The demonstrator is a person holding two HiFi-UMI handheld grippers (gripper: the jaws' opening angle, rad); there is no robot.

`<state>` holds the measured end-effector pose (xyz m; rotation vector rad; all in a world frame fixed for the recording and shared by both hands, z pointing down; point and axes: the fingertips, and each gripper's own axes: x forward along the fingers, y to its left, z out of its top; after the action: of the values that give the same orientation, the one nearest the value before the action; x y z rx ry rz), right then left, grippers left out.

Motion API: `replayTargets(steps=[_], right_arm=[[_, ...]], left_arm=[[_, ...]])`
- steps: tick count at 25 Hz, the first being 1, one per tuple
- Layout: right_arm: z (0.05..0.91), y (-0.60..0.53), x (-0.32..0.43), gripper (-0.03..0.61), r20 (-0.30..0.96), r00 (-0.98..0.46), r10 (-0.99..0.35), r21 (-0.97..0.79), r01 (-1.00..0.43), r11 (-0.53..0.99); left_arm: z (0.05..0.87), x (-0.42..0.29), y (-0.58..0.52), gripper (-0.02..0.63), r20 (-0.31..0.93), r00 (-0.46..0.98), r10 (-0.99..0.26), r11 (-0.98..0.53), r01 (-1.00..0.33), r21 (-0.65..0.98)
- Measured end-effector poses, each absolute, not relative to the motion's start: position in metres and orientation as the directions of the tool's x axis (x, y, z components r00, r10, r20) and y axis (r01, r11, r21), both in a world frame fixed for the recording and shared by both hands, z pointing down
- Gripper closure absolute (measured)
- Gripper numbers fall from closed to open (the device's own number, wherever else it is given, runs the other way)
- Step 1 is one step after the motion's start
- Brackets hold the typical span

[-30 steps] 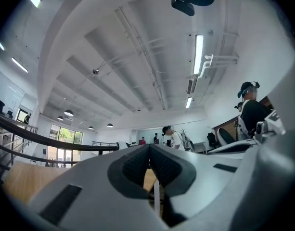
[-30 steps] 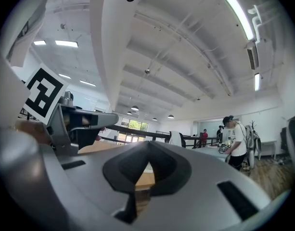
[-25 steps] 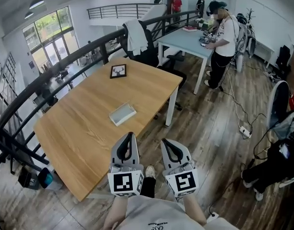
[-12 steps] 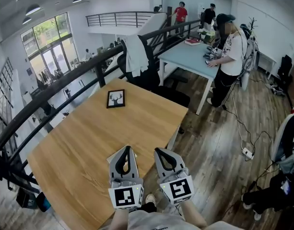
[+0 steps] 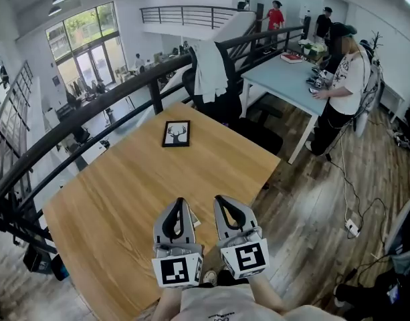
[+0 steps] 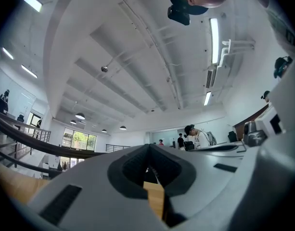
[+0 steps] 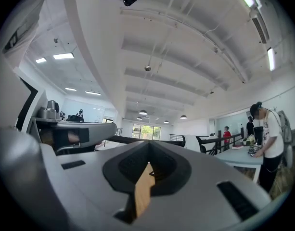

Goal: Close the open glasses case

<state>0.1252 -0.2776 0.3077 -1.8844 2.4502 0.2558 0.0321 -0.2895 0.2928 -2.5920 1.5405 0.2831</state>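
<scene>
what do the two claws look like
The left claw and right claw match: pale grey tapered shells, black padding lining a teardrop opening. Behind each sits a white cube with a black square marker. The person wears a pale shirt.

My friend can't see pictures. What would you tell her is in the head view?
The left gripper and right gripper, both shut and empty, are held side by side above the near end of a wooden table. A framed deer picture lies farther back on it. Beyond, a person stands at a pale blue table.
</scene>
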Motion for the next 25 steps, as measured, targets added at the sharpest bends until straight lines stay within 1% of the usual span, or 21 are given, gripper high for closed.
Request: replayTargets(steps=[6,13,20,25], right_arm=[[0.303,-0.303,0.112,0.572,-0.128,-0.369,-0.92,0.119,-0.927,0.355],[0.297,-0.32,0.105,0.572,-0.138,-0.441,-0.887,0.14,-0.895,0.424],[0.298,-0.326,0.102,0.572,-0.132,-0.494,-0.86,0.141,-0.868,0.476],[0.304,-0.326,0.099,0.572,-0.113,-0.526,-0.843,0.13,-0.849,0.512]], left_arm=[[0.297,0.021,-0.307,0.595,-0.185,0.382,-0.905,-0.388,-0.922,-0.009],[0.297,0.006,-0.319,0.595,-0.168,0.28,-0.945,-0.285,-0.958,0.01],[0.305,0.003,-0.325,0.595,-0.134,0.224,-0.965,-0.228,-0.974,0.016],[0.307,0.003,-0.324,0.592,-0.115,0.216,-0.97,-0.222,-0.974,0.037]])
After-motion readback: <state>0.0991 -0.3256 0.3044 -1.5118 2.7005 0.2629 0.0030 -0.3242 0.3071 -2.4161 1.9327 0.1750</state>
